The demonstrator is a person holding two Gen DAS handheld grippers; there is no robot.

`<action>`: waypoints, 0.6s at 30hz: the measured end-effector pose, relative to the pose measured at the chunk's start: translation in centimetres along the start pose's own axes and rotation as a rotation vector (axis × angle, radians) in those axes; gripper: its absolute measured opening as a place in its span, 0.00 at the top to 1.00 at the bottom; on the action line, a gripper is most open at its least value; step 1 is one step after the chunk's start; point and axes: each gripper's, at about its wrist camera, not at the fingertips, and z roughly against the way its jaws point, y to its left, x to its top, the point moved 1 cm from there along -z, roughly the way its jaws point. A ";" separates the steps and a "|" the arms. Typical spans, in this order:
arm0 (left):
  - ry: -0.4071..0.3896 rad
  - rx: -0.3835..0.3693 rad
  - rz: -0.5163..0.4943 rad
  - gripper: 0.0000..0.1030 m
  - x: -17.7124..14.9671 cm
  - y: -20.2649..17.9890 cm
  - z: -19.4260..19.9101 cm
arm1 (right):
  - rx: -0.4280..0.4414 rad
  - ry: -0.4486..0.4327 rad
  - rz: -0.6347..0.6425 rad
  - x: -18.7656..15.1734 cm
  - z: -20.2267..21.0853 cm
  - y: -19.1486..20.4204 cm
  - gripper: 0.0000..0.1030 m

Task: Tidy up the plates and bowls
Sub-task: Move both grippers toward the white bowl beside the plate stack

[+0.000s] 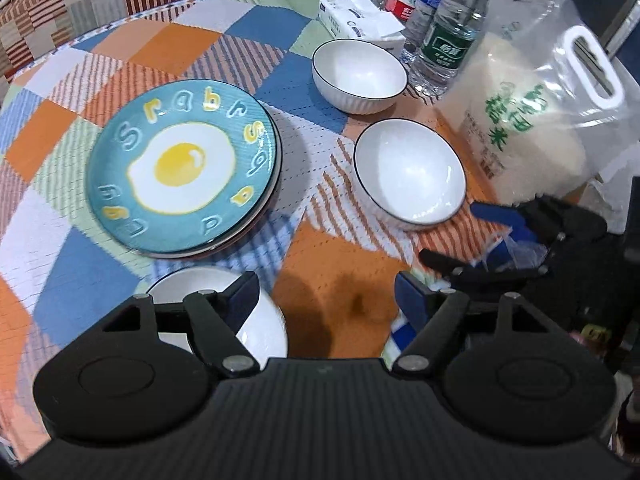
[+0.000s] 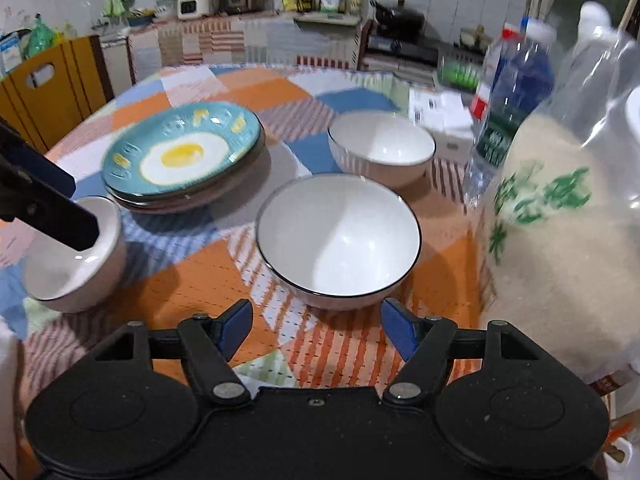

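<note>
The left gripper (image 1: 325, 295) stands wide open and holds nothing, 1 finger over the rim of the nearest bowl (image 1: 260, 330), likely lining up a rim pinch. The right gripper (image 2: 316, 330) is also wide open and empty, facing the middle bowl (image 2: 338, 240) just ahead. A 3rd bowl (image 2: 382, 148) sits farther back, near the bottles (image 2: 516, 92) and rice bag (image 2: 560, 240) at the table's right edge. The plates (image 1: 182, 168) are stacked toward the left edge, so only the 3 bowls seem left to nest.
</note>
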 end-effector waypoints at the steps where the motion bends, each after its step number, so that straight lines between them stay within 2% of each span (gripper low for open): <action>1: 0.005 -0.006 0.010 0.28 0.3 0.0 -0.8 | -0.002 0.015 -0.011 0.0 -0.6 -0.1 0.27; 6: 0.021 -0.016 0.083 0.30 1.9 -0.1 -4.5 | -0.027 0.073 -0.038 0.4 -3.1 -0.3 0.27; 11: 0.011 -0.010 0.080 0.32 3.2 -1.3 -7.3 | -0.039 0.112 -0.089 1.0 -5.1 -0.9 0.27; 12: 0.012 -0.011 0.078 0.30 3.4 -1.5 -7.7 | -0.023 0.120 -0.103 1.1 -5.4 -1.1 0.26; 14: -0.019 -0.037 0.081 0.34 3.7 -1.8 -8.3 | 0.001 0.126 -0.119 1.2 -5.9 -1.3 0.26; 16: -0.030 0.012 0.079 0.38 3.9 -2.1 -9.2 | -0.006 0.137 -0.111 1.3 -6.2 -1.1 0.26; 18: -0.033 0.009 0.085 0.47 4.0 -2.3 -10.1 | -0.017 0.138 -0.088 1.5 -6.6 -0.8 0.24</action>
